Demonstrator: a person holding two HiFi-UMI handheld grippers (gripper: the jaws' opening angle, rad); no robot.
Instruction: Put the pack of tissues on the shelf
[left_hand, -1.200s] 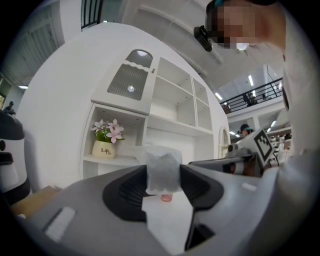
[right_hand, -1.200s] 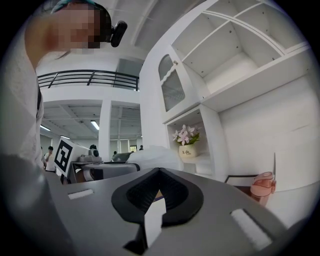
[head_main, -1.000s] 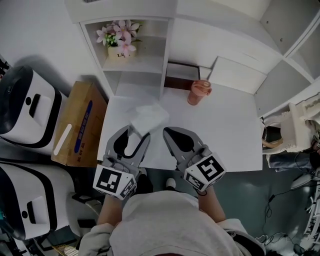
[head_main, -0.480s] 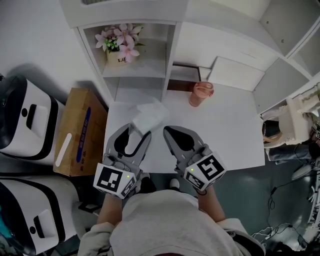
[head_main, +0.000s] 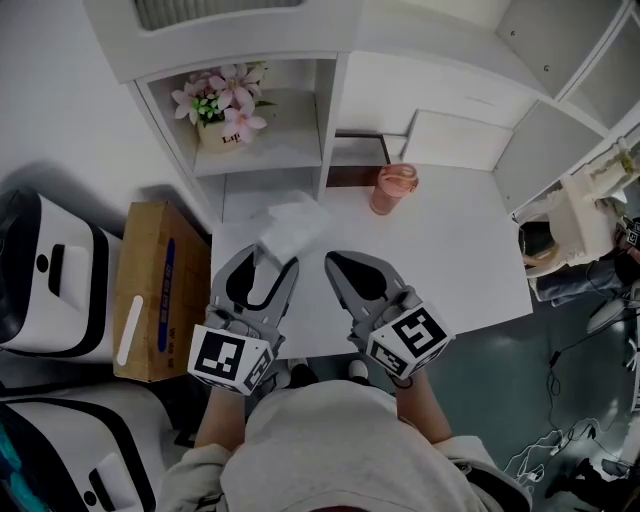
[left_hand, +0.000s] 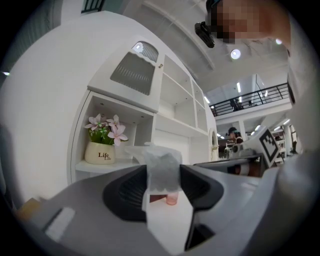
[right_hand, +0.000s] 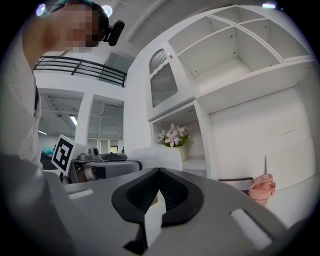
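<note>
The pack of tissues (head_main: 291, 224) is a white, soft, crinkled packet held up over the left rear of the white table (head_main: 455, 262). My left gripper (head_main: 268, 258) is shut on its near end. In the left gripper view the pack (left_hand: 162, 167) stands between the dark pads, in front of the white shelf (left_hand: 107, 166). My right gripper (head_main: 335, 263) is beside it over the table, shut and holding nothing. In the right gripper view the jaws (right_hand: 159, 173) meet at the tip, and the pack (right_hand: 156, 152) shows to their left.
A pot of pink flowers (head_main: 222, 112) stands in the left shelf compartment. A pink cup (head_main: 393, 188) sits at the table's rear by a dark brown box (head_main: 355, 164). A cardboard box (head_main: 150, 290) and white machines (head_main: 45, 275) stand left of the table.
The head view has shifted, so more of the shelf shows. The left gripper and the pack have moved slightly towards the shelf. The right gripper stays beside it.
</note>
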